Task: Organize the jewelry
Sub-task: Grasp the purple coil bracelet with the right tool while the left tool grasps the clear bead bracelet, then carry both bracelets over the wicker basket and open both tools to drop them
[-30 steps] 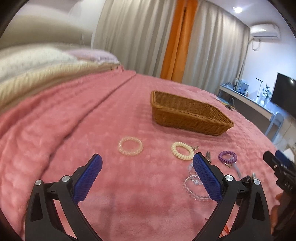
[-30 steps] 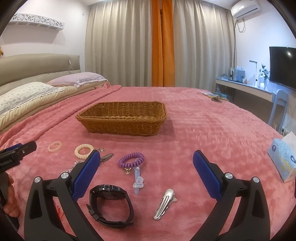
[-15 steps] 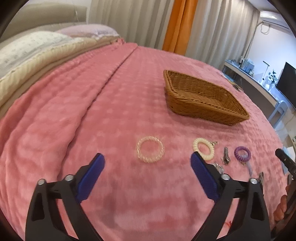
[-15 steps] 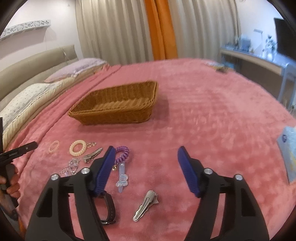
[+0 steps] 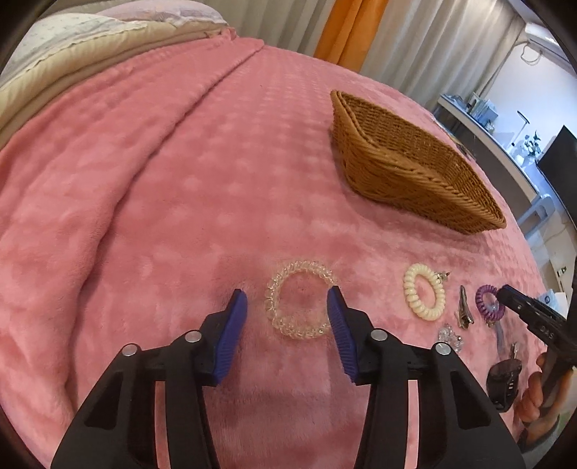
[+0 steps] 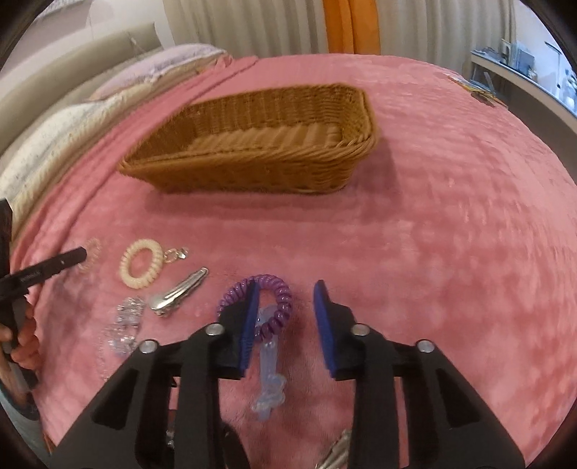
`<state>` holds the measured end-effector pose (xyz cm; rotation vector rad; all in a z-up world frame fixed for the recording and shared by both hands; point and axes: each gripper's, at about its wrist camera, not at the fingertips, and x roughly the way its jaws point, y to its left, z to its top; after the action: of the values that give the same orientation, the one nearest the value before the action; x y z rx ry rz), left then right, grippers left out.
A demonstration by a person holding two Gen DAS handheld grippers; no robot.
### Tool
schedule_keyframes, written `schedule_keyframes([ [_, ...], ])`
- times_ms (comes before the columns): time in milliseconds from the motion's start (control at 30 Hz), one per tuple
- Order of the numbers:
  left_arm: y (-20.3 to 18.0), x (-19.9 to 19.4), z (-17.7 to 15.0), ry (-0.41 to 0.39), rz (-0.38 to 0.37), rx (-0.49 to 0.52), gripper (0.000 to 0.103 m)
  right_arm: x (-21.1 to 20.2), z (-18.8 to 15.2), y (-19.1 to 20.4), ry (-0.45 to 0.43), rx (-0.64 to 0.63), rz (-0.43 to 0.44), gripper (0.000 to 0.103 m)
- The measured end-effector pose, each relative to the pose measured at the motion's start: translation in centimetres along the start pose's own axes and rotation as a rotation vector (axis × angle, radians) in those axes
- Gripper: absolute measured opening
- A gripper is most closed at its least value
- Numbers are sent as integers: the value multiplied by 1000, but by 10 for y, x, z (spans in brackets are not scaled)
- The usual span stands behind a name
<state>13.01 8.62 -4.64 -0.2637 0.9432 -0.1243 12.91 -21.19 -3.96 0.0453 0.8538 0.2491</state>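
My left gripper [image 5: 286,306] is open, low over the pink blanket, with a clear spiral bracelet [image 5: 301,298] between its blue pads; the right pad touches the ring's edge. My right gripper [image 6: 286,306] is open over a purple spiral bracelet [image 6: 276,299] with a clear blue charm [image 6: 268,375]; the left pad stands inside the ring and hides part of it. A brown wicker basket [image 6: 252,176] stands empty beyond; it also shows in the left wrist view [image 5: 414,169]. A cream spiral bracelet [image 5: 423,296] lies between the two grippers.
A silver hair clip [image 6: 178,292] and a clear bead bracelet [image 6: 124,321] lie left of the right gripper. A black watch [image 5: 505,384] lies at the left view's right edge. Pillows [image 5: 72,32] are at the far left, a desk [image 5: 505,140] beyond the bed.
Both grippers have moved forward and down and their jaws have narrowed. The left came over the clear bracelet, the right over the purple bracelet.
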Motion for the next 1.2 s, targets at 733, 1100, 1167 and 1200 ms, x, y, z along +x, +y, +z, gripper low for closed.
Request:
schedule_keyframes([
  [733,-25,-7,-14,-81,-6,115,8,-33,1,11,-149,-70,20,10],
  [1100,-95,-76,45,-321,-139,162,7,-100,61,24,-342,-56,54,9],
  [1167,-108,-71,62,-338,-151,159,8,-97,80,25,-363,-45,42,9],
  [1200,-115,-68,68,-343,-154,159,8,-92,92,23,-369,-34,46,9],
])
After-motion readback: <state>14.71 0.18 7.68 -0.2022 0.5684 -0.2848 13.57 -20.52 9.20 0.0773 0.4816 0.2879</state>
